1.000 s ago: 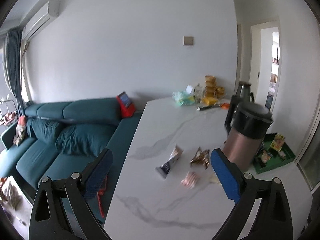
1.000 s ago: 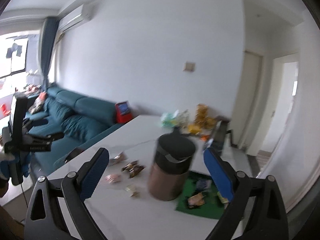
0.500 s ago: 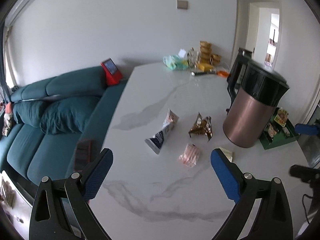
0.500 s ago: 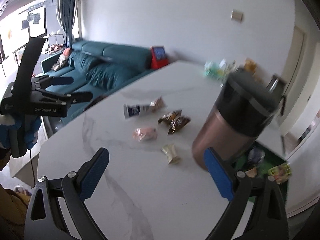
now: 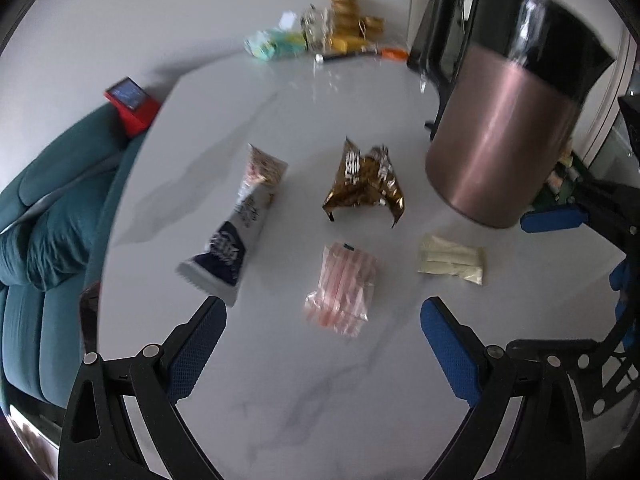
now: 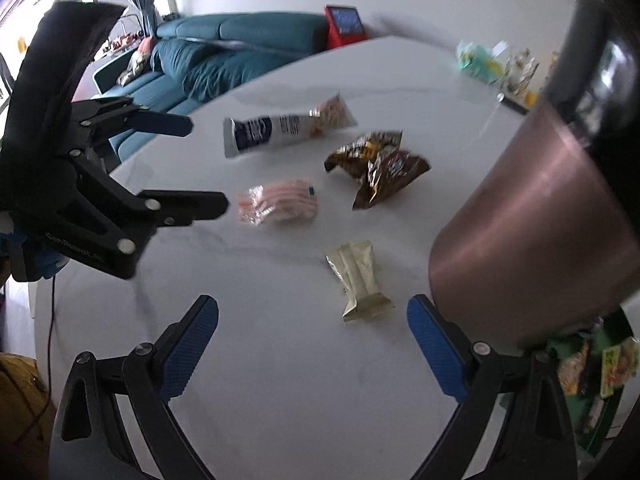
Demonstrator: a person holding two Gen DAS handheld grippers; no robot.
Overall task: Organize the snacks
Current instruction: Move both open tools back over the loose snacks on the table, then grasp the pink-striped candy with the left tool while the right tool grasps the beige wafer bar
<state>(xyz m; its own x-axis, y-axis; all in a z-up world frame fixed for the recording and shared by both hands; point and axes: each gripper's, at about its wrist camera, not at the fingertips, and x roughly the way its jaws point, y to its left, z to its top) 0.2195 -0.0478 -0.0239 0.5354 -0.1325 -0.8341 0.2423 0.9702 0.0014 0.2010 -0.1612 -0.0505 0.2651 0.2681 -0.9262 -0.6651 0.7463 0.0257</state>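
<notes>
Several snack packs lie on the white marble table [image 5: 280,380]: a long white and navy pack [image 5: 240,228] [image 6: 280,130], gold-brown wrappers [image 5: 366,178] [image 6: 378,166], a pink pack [image 5: 342,290] [image 6: 278,200] and a pale yellow pack [image 5: 450,260] [image 6: 360,280]. My left gripper [image 5: 320,344] is open and empty, just short of the pink pack. My right gripper [image 6: 312,342] is open and empty, just short of the yellow pack. A green tray [image 6: 592,432] with snacks sits behind the kettle.
A tall copper and black kettle [image 5: 508,120] [image 6: 540,200] stands at the right, close to the yellow pack. Clutter [image 5: 332,36] lies at the table's far end. A teal sofa [image 5: 40,220] runs along the table's left edge.
Both grippers have tilted down and moved in close over the table. The snacks now fill the views. Both stay open.
</notes>
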